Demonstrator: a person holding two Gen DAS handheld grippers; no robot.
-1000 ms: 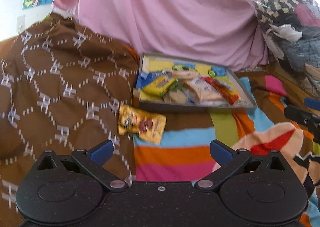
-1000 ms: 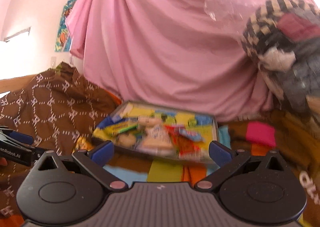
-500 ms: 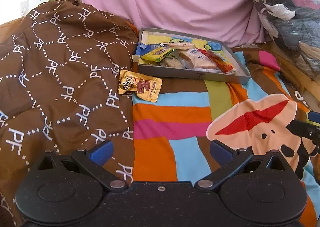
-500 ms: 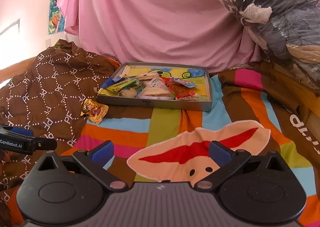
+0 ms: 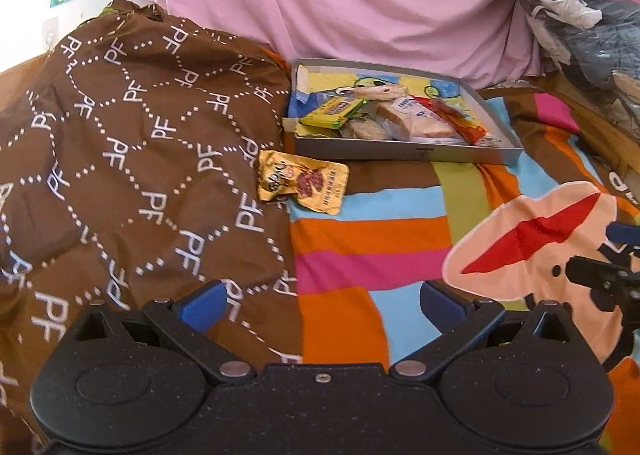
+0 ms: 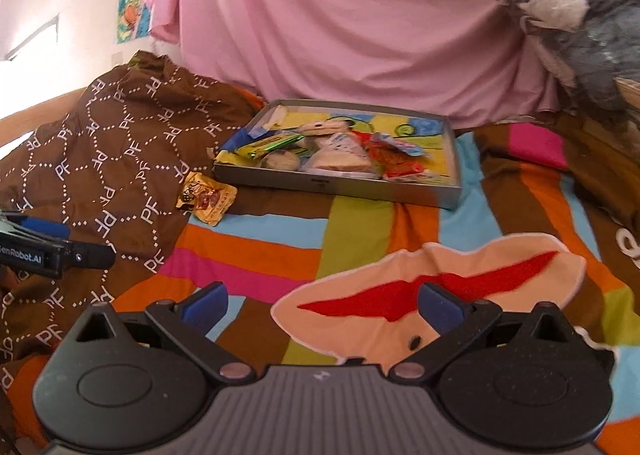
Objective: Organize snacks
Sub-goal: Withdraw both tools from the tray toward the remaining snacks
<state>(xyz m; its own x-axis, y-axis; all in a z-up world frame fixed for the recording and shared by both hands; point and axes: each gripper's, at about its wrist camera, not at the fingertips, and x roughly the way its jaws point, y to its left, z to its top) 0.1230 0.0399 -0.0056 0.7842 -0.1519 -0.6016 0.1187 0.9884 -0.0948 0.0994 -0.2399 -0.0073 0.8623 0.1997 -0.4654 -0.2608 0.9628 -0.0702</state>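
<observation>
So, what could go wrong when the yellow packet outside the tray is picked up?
The yellow packet lies flat, partly on the brown blanket, so the open left claw might pinch fabric with it. The tray sits on soft bedding and is already crowded, so it may tip or spill.

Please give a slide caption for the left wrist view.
Open left gripper faces a golden snack packet lying outside the snack-filled tray.
</observation>
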